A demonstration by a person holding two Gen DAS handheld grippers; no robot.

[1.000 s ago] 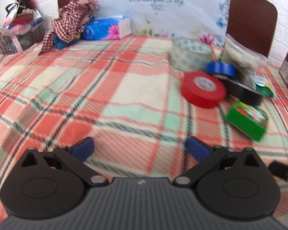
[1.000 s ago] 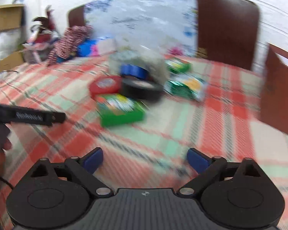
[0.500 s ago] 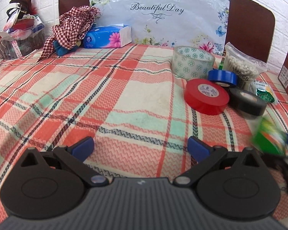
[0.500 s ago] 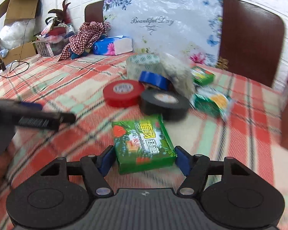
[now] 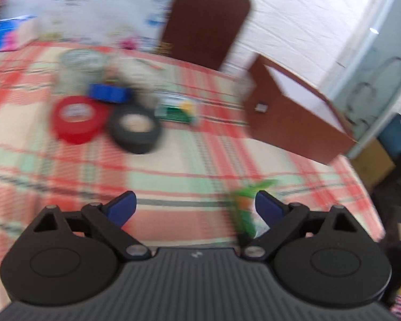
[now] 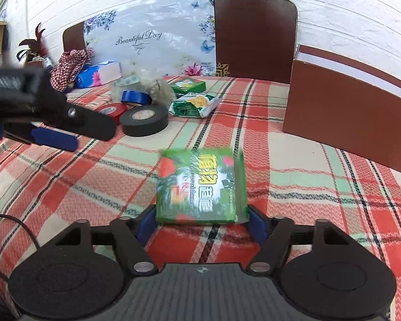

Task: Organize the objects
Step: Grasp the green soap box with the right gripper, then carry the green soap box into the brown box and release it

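Green box (image 6: 200,184) lifted, long axis forward

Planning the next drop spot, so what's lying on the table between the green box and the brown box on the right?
Nothing: in the right wrist view, only bare plaid tablecloth lies between the green box and the brown box.

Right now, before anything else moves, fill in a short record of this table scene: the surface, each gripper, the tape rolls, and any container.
Surface: plaid tablecloth, red, green and cream
Right gripper: jaws opening, green box between them, pads at its sides
Left gripper: jaws closing, nothing between them
Tape rolls: black roll, red roll, blue roll, grouped together beyond the green box
Container: brown box at the right side of the table
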